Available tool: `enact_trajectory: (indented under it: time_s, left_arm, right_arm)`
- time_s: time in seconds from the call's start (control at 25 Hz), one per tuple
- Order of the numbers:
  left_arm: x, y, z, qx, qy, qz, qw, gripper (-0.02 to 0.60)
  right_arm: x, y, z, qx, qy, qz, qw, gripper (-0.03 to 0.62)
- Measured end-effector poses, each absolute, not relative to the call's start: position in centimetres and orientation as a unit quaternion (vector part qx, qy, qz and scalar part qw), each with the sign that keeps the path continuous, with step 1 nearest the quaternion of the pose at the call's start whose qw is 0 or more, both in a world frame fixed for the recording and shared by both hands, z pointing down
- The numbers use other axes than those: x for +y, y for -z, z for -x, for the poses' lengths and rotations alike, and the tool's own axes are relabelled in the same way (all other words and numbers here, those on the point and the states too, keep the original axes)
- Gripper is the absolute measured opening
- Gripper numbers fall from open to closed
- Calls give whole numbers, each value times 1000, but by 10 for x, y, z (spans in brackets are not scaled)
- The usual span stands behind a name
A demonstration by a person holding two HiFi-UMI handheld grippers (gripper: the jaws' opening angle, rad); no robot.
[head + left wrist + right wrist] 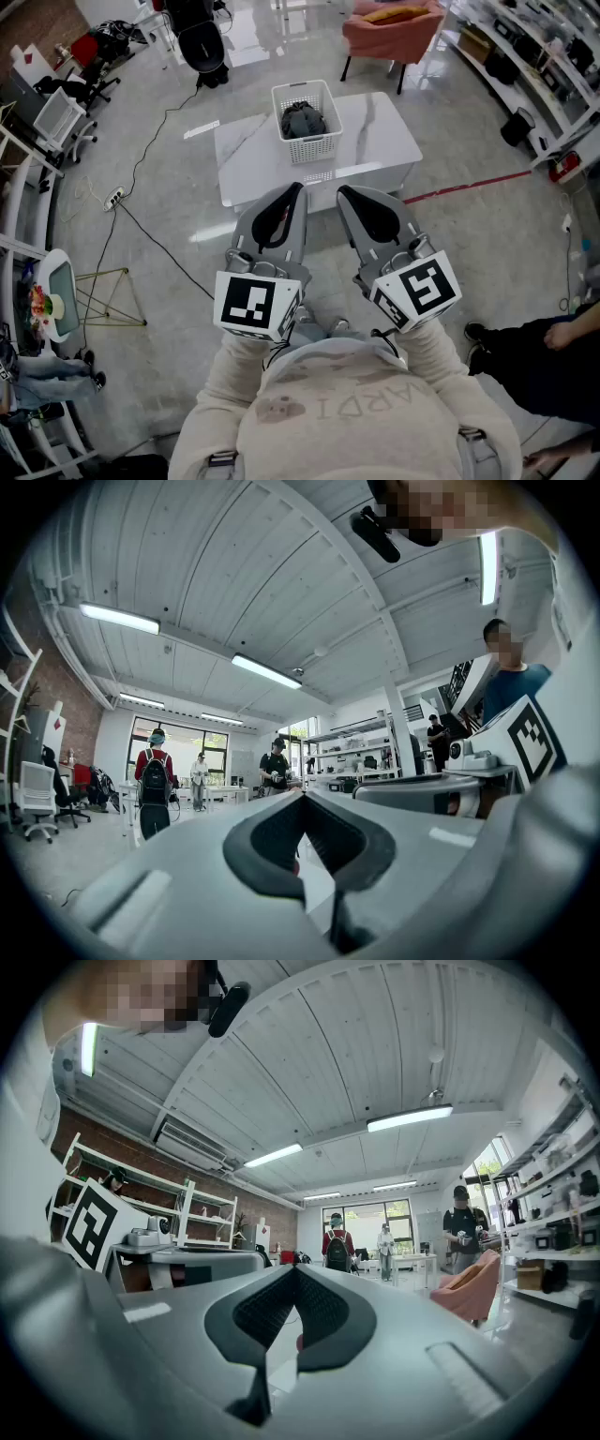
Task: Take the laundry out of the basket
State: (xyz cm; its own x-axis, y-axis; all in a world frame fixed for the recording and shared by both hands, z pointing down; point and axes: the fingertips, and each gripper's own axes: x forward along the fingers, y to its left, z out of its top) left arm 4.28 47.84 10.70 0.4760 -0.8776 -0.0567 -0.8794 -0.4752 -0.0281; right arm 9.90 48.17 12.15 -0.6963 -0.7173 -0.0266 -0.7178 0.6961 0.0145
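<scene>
A white slatted laundry basket point(319, 142) stands near the far edge of a white marble-look table point(375, 136), and dark grey laundry point(303, 120) lies bunched inside it. I hold both grippers close to my chest, well short of the table. The left gripper point(297, 189) and the right gripper point(342, 192) sit side by side with their tips aimed toward the table. Each has its jaws shut tip to tip with nothing held. The left gripper view shows its jaw tips point(302, 795) meeting, and the right gripper view shows the same point(295, 1268). Both views look up across the room; neither shows the basket.
A pink armchair point(392, 28) stands behind the table and a black chair point(202, 42) at back left. Shelving point(534, 66) lines the right wall. A power strip and cable point(113, 198) lie on the floor at left. A seated person's leg point(539, 361) is at my right. Distant people point(154, 780) stand around.
</scene>
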Motion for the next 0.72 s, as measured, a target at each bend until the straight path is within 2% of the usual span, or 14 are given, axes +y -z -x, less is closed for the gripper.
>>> enact_trajectory:
  time_s: [0.72]
  left_arm:
    - [458, -108, -8, 517, -26, 855, 27, 0]
  right_arm:
    - [461, -123, -67, 919, -7, 394, 11, 26]
